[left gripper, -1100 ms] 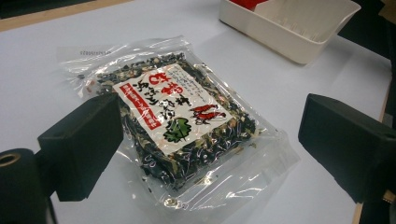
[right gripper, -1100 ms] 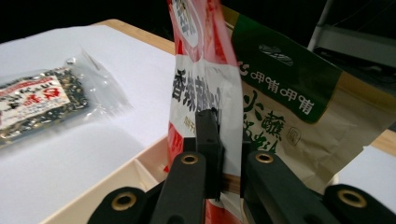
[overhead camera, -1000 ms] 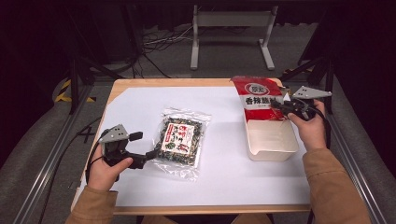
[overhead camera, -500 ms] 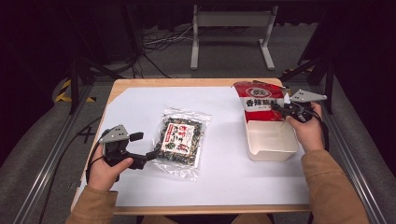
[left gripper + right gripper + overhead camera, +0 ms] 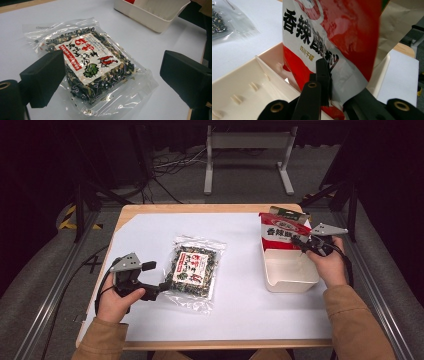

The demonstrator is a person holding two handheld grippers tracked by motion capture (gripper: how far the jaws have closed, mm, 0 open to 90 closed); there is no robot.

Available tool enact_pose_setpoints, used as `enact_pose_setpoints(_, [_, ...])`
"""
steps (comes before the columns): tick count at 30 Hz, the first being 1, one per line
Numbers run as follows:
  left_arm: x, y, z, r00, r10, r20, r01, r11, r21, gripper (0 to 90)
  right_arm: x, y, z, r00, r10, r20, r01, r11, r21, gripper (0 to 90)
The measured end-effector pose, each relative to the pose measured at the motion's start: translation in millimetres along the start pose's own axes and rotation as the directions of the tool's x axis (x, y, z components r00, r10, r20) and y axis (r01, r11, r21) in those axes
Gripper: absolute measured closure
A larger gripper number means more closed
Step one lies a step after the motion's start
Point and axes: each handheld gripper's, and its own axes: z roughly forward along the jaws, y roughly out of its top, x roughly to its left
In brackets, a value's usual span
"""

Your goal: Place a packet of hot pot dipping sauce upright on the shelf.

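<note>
High view: white bin [image 5: 290, 276] at table's 3 o'clock; red snack bag [image 5: 281, 231] stands in its far end, near end bare. Right gripper [image 5: 300, 243] pinches bag edge. Clear seaweed packet [image 5: 192, 270] flat mid-table; left gripper [image 5: 161, 289] at packet's 7 o'clock.

Left gripper view: jaws wide apart, holding nothing; packet [image 5: 92, 65] on paper between them, bin [image 5: 152, 13] at 1 o'clock.

Right gripper view: jaws clamped on bag [image 5: 332, 37], lower end inside bin [image 5: 242, 82].
</note>
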Motion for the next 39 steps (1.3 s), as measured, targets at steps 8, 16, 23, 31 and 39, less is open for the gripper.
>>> enact_pose_setpoints(8, [1.5,0.2,3.4,0.9999,-0.012,0.012,0.012,0.9996,-0.026,3.4,-0.9,1.5,-0.9,0.9997,0.017,0.018,-0.017,0.999,0.027,69.7])
enact_pose_setpoints(16, [1.7,1.0,6.9,0.9995,0.022,-0.024,-0.022,0.9997,-0.014,2.3,-0.6,4.5,-13.5,0.9932,0.116,0.008,-0.115,0.993,-0.035,33.3])
enact_pose_setpoints(23, [6.7,2.0,9.1,0.9989,0.015,-0.045,-0.015,0.9999,-0.003,3.0,4.8,4.8,-36.2,0.9936,0.113,0.003,-0.112,0.991,-0.070,27.9])
enact_pose_setpoints(31, [11.9,7.0,8.4,0.9961,0.032,-0.082,-0.031,0.9995,0.010,4.4,18.9,5.5,-62.5,0.9972,0.071,0.024,-0.069,0.996,-0.059,27.4])
enact_pose_setpoints(39, [14.1,7.7,8.6,0.9959,0.029,-0.086,-0.025,0.9987,0.045,4.8,41.3,11.0,-87.0,0.9971,0.036,-0.068,-0.040,0.997,-0.066,41.3])
